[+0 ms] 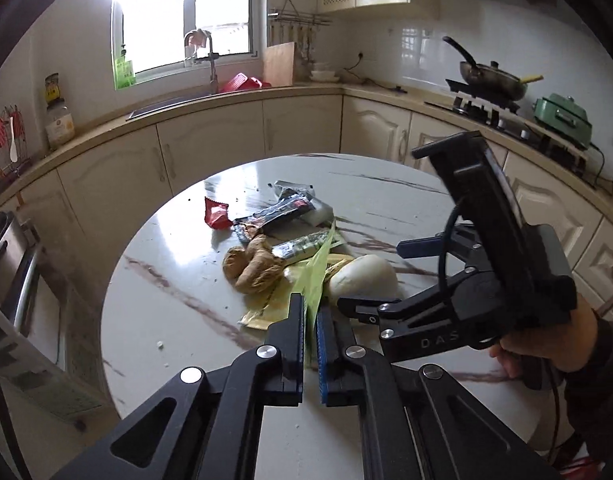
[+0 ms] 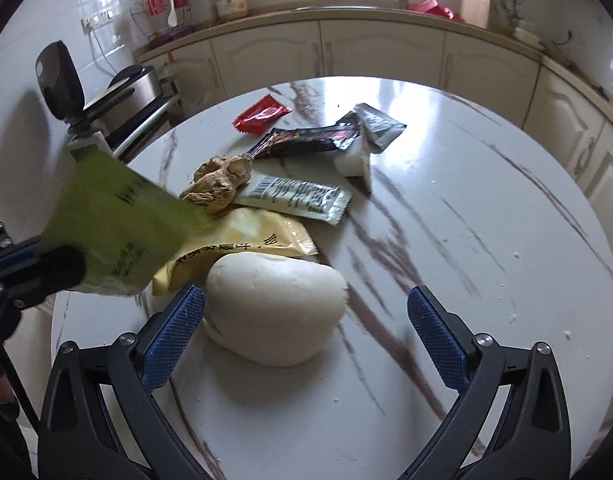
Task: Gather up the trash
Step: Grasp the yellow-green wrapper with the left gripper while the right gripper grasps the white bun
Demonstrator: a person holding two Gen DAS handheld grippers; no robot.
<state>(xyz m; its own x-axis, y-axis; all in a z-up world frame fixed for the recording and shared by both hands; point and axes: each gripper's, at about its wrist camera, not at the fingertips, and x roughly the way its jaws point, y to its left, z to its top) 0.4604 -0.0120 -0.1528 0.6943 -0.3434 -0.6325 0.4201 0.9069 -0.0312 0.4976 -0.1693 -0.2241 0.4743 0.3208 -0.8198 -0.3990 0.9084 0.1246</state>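
Observation:
My left gripper is shut on the edge of a green plastic bag, which also shows at the left of the right wrist view. My right gripper is open, its fingers on either side of a white steamed bun, also seen in the left wrist view. Behind it on the round marble table lie a yellow wrapper, a piece of ginger, a white barcode wrapper, a black wrapper, a silver wrapper and a red wrapper.
Kitchen counters with cream cabinets curve behind the table. A sink and tap stand under the window. A stove with a pan and a green appliance are at the right. A steel appliance stands left of the table.

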